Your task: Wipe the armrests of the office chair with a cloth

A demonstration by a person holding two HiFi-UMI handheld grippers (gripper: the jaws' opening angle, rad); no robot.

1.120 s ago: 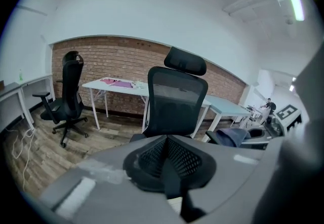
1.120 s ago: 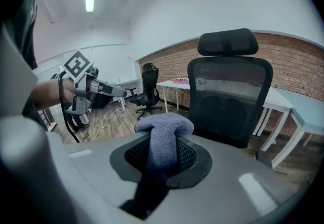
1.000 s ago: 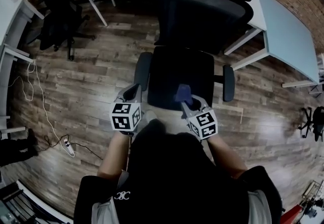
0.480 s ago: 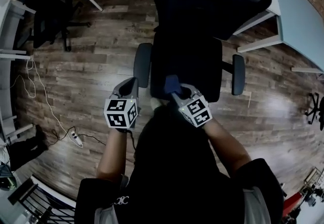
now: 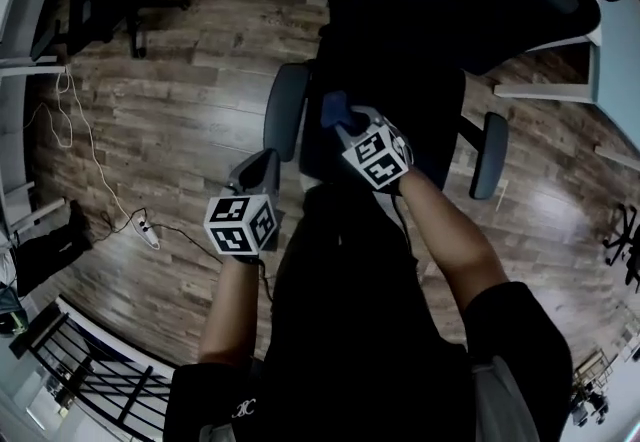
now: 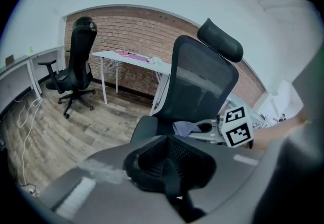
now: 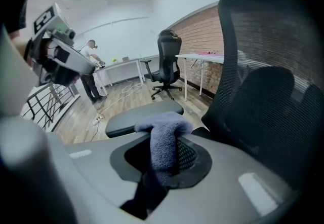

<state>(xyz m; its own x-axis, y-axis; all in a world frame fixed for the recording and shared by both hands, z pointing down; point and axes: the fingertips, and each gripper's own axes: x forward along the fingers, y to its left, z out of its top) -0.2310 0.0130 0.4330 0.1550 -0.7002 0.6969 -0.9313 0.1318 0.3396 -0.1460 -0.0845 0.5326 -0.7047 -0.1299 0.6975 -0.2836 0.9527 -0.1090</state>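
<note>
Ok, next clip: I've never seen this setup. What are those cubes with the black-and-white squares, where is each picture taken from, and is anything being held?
There is no robot here. A person holds a two-jaw gripper in each hand, and the marker cubes are part of those tools. The top-down picture comes from a camera on the person's head. The other two come from cameras riding on each gripper, looking along its jaws. Below stands an office chair on a wooden floor. The right gripper is shut on a blue-grey cloth, held close to one armrest. The left gripper is shut with nothing in it, off to the side.
</note>
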